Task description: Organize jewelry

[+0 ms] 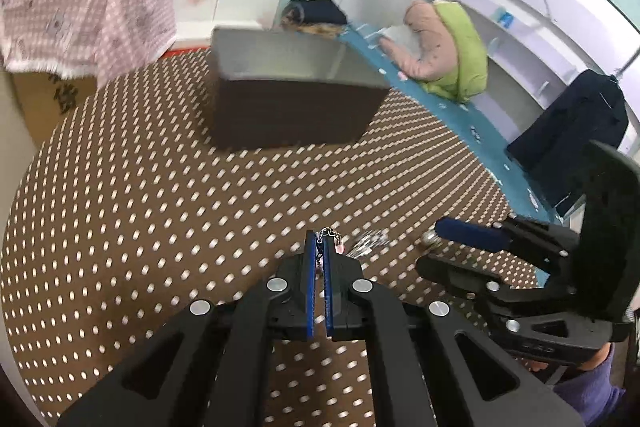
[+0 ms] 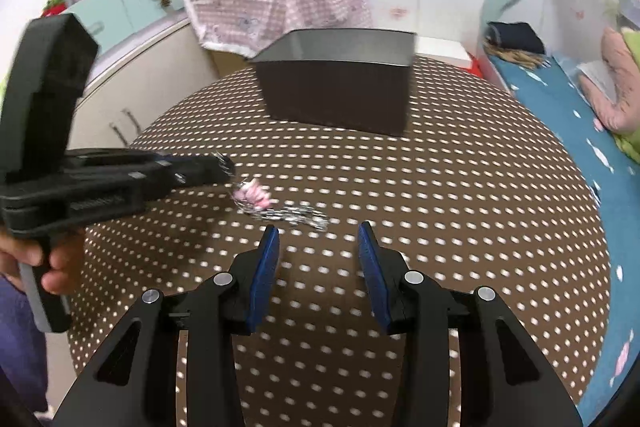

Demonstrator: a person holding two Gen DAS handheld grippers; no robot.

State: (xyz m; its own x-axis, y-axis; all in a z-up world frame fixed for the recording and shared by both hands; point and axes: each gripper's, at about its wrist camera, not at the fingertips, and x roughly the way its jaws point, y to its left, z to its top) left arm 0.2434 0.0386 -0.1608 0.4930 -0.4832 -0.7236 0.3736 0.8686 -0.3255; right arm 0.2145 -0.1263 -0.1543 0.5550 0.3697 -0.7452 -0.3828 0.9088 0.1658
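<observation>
A silver chain with pink charms [image 2: 280, 209] lies on the brown dotted tablecloth [image 2: 440, 207], blurred in the right wrist view. My left gripper [image 1: 322, 239] is shut on one end of the chain [image 1: 329, 233]; the rest trails to its right [image 1: 366, 243]. It shows from the side in the right wrist view [image 2: 222, 165]. My right gripper [image 2: 318, 239] is open and empty, just short of the chain; it shows in the left wrist view [image 1: 434, 233]. A dark open box [image 2: 340, 95] with grey lining stands at the table's far side, also in the left wrist view [image 1: 292, 111].
A pink checked cloth [image 2: 280, 3] lies on a cabinet behind the table. A bed with a blue sheet [image 2: 560, 115] and pink and green bedding [image 1: 444, 47] runs along the right. A dark garment [image 1: 576, 123] hangs by the bed.
</observation>
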